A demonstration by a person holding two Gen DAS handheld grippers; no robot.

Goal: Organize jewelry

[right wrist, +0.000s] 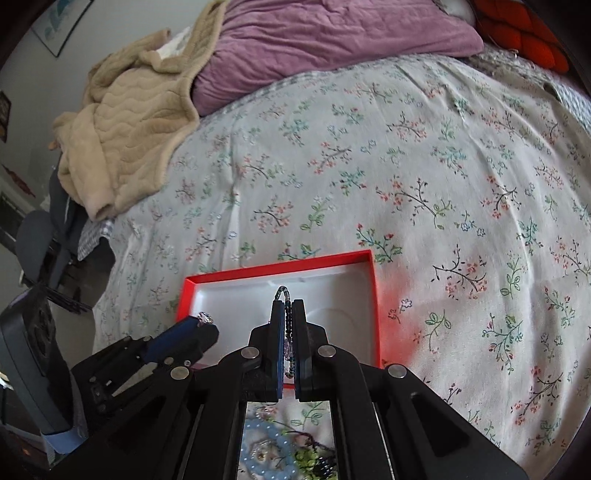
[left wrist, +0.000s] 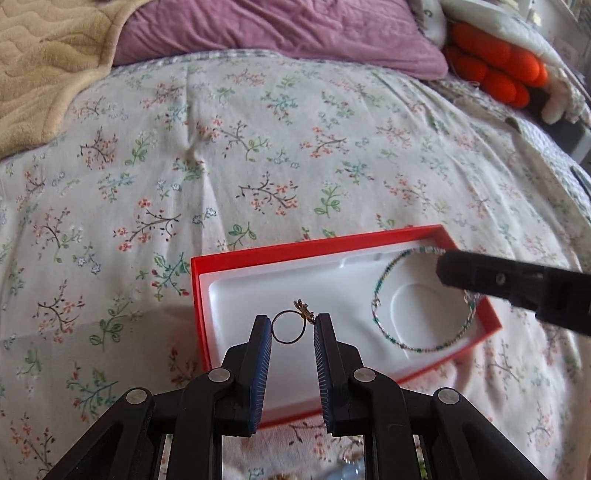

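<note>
A red box (left wrist: 236, 260) with a white moulded liner lies on the floral bedspread; it also shows in the right wrist view (right wrist: 280, 268). My left gripper (left wrist: 293, 325) is shut on a thin gold ring (left wrist: 290, 328) with a small ornament, held over the box's left part. My right gripper (right wrist: 288, 308) is shut on a beaded bracelet (right wrist: 287, 325). In the left wrist view the bracelet (left wrist: 384, 291) hangs as a loop over the box's right part, with the right gripper's finger (left wrist: 480, 277) on it.
A purple pillow (left wrist: 280, 29), a beige blanket (left wrist: 44, 62) and an orange plush item (left wrist: 495, 62) lie at the head of the bed. More beaded jewelry (right wrist: 273, 454) lies on the bedspread below the right gripper. The bed's left edge (right wrist: 110, 258) drops to the floor.
</note>
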